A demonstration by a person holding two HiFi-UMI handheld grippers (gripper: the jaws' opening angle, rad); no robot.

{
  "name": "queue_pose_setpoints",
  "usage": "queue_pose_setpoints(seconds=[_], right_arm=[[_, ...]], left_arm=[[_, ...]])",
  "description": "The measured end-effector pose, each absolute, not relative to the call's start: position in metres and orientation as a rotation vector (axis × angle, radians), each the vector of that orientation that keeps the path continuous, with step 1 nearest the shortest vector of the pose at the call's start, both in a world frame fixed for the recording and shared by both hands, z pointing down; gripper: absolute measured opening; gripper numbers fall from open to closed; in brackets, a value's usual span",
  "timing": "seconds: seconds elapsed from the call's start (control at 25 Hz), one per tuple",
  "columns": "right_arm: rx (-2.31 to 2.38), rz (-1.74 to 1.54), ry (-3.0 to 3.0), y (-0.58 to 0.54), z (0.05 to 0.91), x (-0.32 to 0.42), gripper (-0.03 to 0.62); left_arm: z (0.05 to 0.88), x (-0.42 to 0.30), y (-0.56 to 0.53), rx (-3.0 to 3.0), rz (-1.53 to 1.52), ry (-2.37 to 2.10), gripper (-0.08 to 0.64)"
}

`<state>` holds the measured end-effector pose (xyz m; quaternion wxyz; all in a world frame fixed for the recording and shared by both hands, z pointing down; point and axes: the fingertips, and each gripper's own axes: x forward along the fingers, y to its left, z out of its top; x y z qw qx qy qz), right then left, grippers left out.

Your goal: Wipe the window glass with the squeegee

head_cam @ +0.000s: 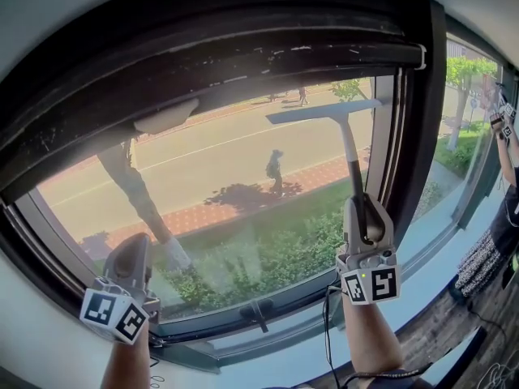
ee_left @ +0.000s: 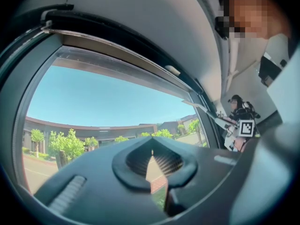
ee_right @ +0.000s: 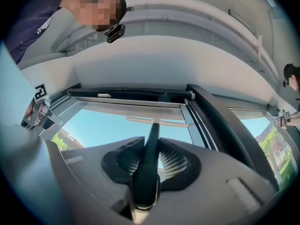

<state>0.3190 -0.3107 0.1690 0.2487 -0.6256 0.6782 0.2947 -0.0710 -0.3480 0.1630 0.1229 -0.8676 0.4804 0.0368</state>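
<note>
There are 2 claws and 1 squeegee. The right claw point(head_cam: 365, 211) is raised in front of the window glass point(head_cam: 203, 164) and is clamped on the dark handle of the squeegee point(head_cam: 349, 148). In the right gripper view the handle runs straight up between the 2 ribbed pads, which press on it from both sides. The squeegee stands nearly upright, leaning slightly left. Its 1 pale blade lies crosswise at the top, on the upper right part of the pane and just below the dark upper window frame point(head_cam: 243, 47). Whether the blade touches the glass cannot be told.

The left claw point(head_cam: 130, 254) hangs low at the pane's lower left corner, well apart from the squeegee. Its jaws are drawn together at the tips, with only a thin wedge of daylight between them, and they hold nothing. Each claw carries 1 marker cube, 2 in all: the left cube point(head_cam: 113, 314) and the right cube point(head_cam: 371, 284).

A dark latch point(head_cam: 258, 313) sits on the bottom rail, between the 2 arms. Beyond the upright post on the right is a 2nd pane point(head_cam: 466, 128), where 1 other person point(head_cam: 496, 250) stands with an arm raised.

Through the glass, 2 pedestrians show on the street. The nearer pedestrian point(head_cam: 275, 168) is on the brick path and the farther pedestrian point(head_cam: 302, 96) is across the road. Green shrubs point(head_cam: 276, 258) grow below the path.
</note>
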Motion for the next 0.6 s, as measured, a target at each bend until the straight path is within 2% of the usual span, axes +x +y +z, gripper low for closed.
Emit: queue_pose_setpoints(seconds=[0.6], right_arm=[[-1.747,0.721,1.906,-0.302,0.204,0.318,0.101]], left_arm=[[0.179,-0.079,-0.335,-2.561,0.102,1.423,0.005]])
